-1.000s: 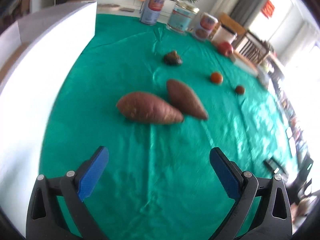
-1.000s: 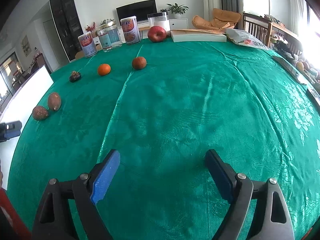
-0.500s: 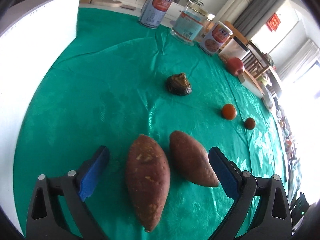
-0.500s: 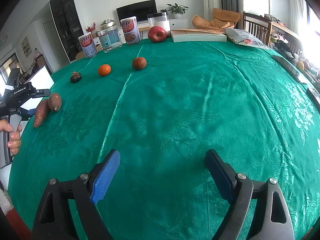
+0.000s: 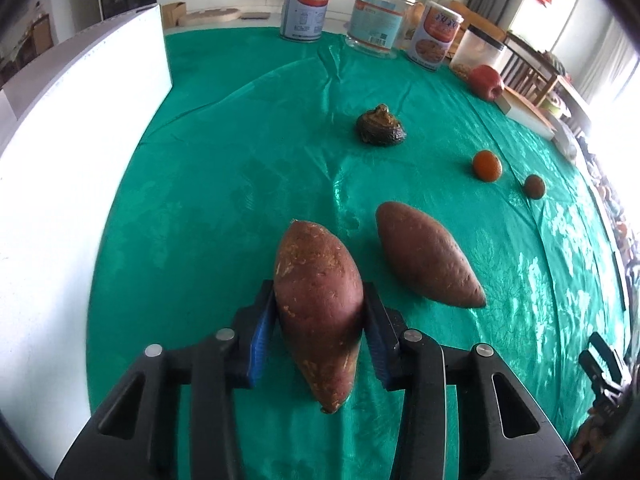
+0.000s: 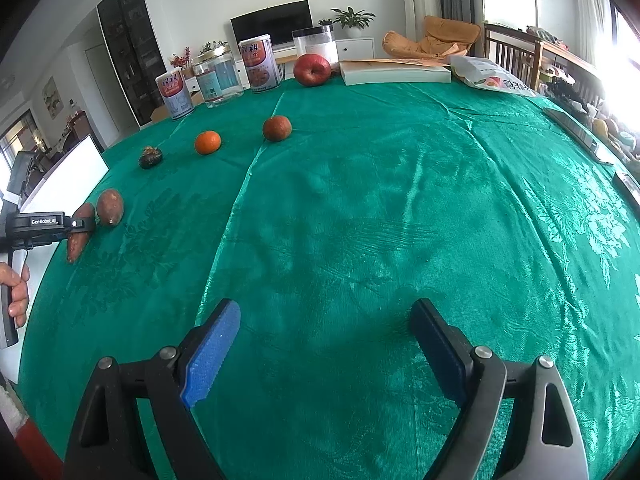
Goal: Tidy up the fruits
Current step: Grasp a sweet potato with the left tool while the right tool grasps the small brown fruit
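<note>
My left gripper [image 5: 319, 312] is shut on a reddish-brown sweet potato [image 5: 318, 288], its blue pads pressed on both sides; the right wrist view shows it gripped at the far left [image 6: 80, 232]. A second sweet potato [image 5: 426, 254] lies just to its right on the green tablecloth [image 5: 240, 168]. Farther off lie a dark wrinkled fruit [image 5: 380, 126], an orange [image 5: 487, 165], a brownish round fruit [image 5: 534, 187] and a red apple [image 5: 486, 81]. My right gripper [image 6: 324, 328] is open and empty over bare cloth.
A white board [image 5: 60, 168] stands along the table's left edge. Two tins [image 5: 307, 4] [image 5: 438, 36], a glass jar [image 5: 380, 20] and a clear tub [image 5: 478, 54] line the far edge. A book [image 6: 396, 72] and a bag [image 6: 492, 74] lie at the far right.
My left gripper moved forward around the nearer sweet potato and closed on it. My right gripper has not moved.
</note>
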